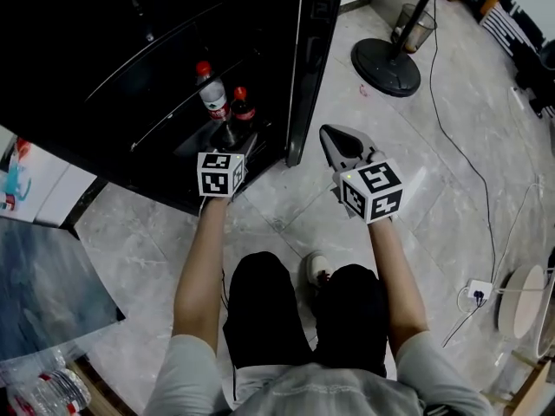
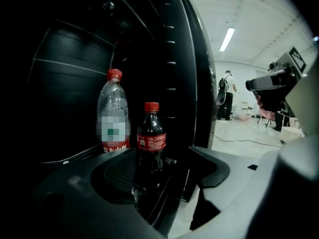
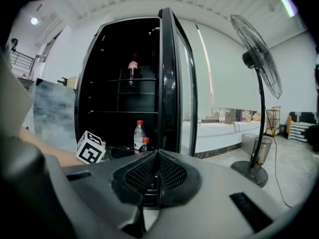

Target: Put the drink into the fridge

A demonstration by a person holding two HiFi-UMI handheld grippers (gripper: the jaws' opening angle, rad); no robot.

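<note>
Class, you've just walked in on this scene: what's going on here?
A person holding a gripper in each hand is at an open black fridge. The left gripper has its jaws apart around a small cola bottle. The bottle stands upright on a low shelf, beside a taller water bottle, so the drink is already inside. The right gripper is shut and empty, out by the fridge door.
</note>
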